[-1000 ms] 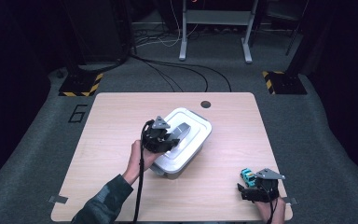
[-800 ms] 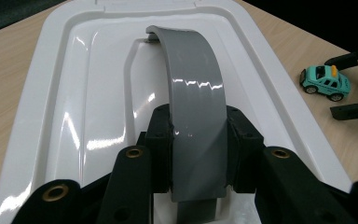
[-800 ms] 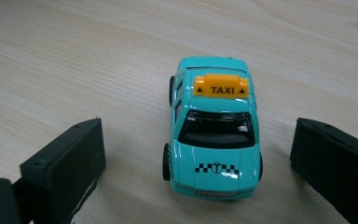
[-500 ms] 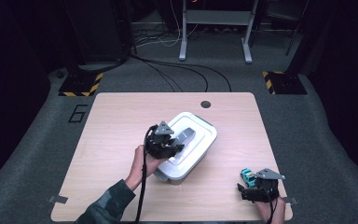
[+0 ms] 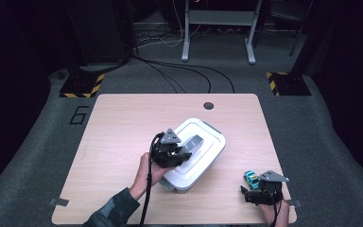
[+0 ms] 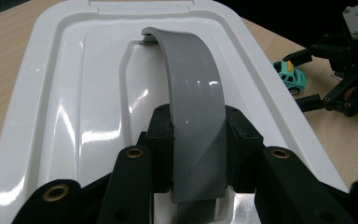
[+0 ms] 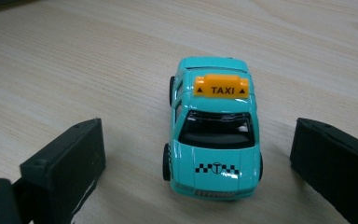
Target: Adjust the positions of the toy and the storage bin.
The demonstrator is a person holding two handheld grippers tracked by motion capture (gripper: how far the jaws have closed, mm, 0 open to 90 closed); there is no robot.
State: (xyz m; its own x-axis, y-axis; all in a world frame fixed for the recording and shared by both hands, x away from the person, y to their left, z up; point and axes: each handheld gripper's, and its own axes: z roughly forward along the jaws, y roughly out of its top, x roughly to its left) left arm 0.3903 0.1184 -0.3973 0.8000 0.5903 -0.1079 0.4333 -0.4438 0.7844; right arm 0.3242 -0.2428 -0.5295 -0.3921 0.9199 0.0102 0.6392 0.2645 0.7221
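Left gripper view: left gripper (image 6: 198, 154) clamps the box's (image 6: 65, 107) grey handle (image 6: 193, 102); rigid, glossy, likely slippery plastic; right gripper (image 7: 198, 163) gapes around the taxi (image 7: 213, 128).

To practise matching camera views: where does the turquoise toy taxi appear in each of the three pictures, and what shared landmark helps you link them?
High view: the toy taxi stands near the table's lower right, just ahead of the right gripper.
Left gripper view: far right, beyond the white lid, beside that same gripper.
Right gripper view: centre, between the open jaws, touching neither.
Shared landmark: the pale wooden table.
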